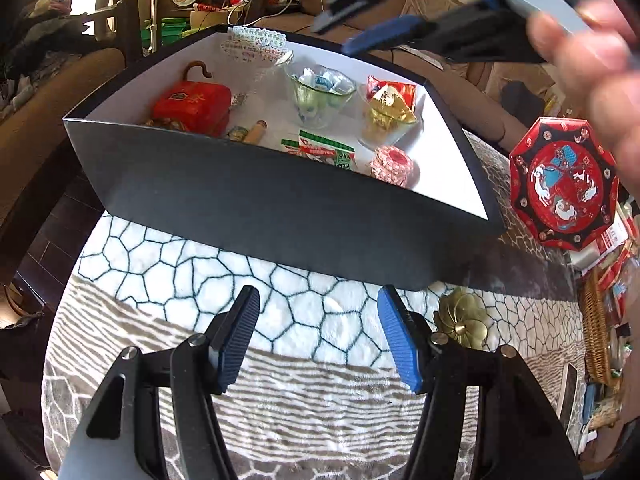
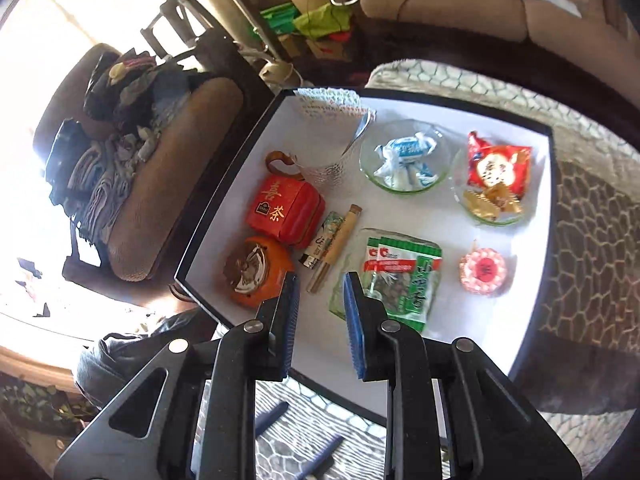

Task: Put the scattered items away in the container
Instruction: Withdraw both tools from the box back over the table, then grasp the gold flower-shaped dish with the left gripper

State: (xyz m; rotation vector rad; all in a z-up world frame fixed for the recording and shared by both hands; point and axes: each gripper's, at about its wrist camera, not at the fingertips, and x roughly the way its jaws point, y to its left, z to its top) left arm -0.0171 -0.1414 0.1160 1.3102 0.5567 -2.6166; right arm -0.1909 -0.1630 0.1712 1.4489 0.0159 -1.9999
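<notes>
Container: black box point(image 1: 280, 200), white inside, on the patterned blanket; all places are reckoned from it. Inside it: red tea tin point(image 2: 286, 212), orange round tin point(image 2: 256, 270), green snack packet point(image 2: 396, 276), two glass bowls of sweets, pink round sweet point(image 2: 482, 272). Outside it: brass flower piece point(image 1: 460, 318) just beside its near wall; red octagonal tin point(image 1: 564, 184) beside its right end. My left claw point(image 1: 318, 340) hangs before the near wall, jaws apart, empty. My right claw point(image 2: 322, 320) is above the box's near edge, jaws a little apart, nothing between them. Risk, as I judge it: reaching for the octagonal tin, my right claw could knock the box wall or tip a glass bowl.
</notes>
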